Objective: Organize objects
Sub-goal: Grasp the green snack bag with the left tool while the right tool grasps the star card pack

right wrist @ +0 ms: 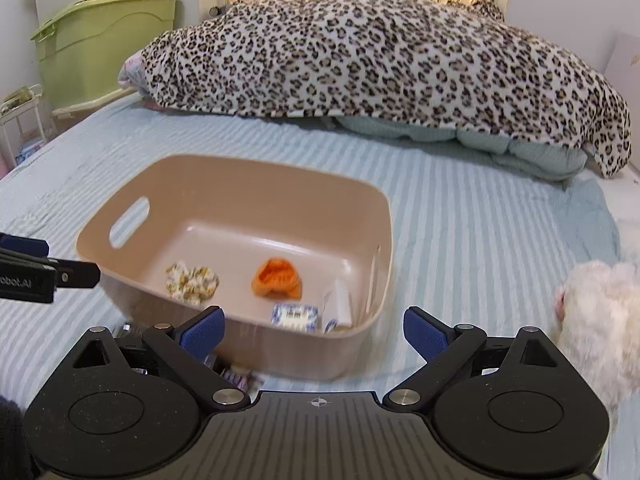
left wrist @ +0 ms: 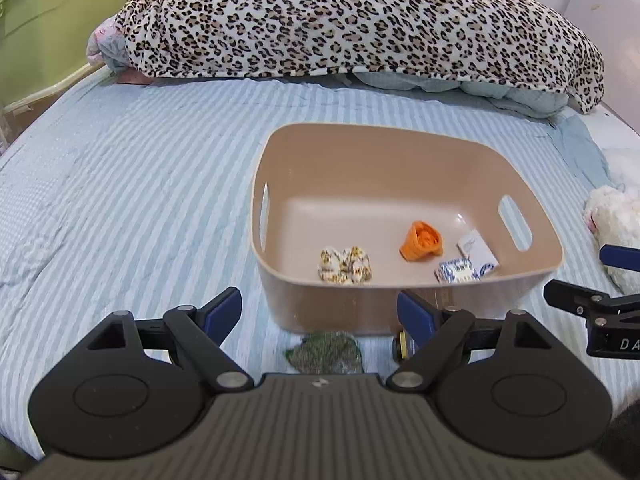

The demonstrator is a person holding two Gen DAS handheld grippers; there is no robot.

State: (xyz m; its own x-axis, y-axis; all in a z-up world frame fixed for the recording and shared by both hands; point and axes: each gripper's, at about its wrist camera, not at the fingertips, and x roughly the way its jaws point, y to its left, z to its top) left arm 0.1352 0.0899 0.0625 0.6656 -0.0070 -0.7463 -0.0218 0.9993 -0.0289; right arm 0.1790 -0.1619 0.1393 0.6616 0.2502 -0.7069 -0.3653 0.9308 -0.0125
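Observation:
A tan plastic bin (left wrist: 400,152) (right wrist: 240,172) stands on the striped bed. Inside lie a floral scrunchie (left wrist: 345,265) (right wrist: 192,278), an orange knitted piece (left wrist: 421,240) (right wrist: 277,276), a blue-white packet (left wrist: 456,271) (right wrist: 295,315) and a white box (left wrist: 478,250) (right wrist: 338,306). My left gripper (left wrist: 320,312) is open and empty just before the bin's near wall, above a green mesh item (left wrist: 326,354) and a small yellow-black object (left wrist: 401,347). My right gripper (right wrist: 314,330) is open and empty at the bin's near right corner. A white plush toy (right wrist: 596,320) (left wrist: 612,220) lies to its right.
A leopard-print blanket (left wrist: 360,20) (right wrist: 380,52) is heaped over pillows at the far end of the bed. Green storage boxes (right wrist: 104,40) stand off the bed at the left. Small items (right wrist: 236,378) lie on the bed under my right gripper.

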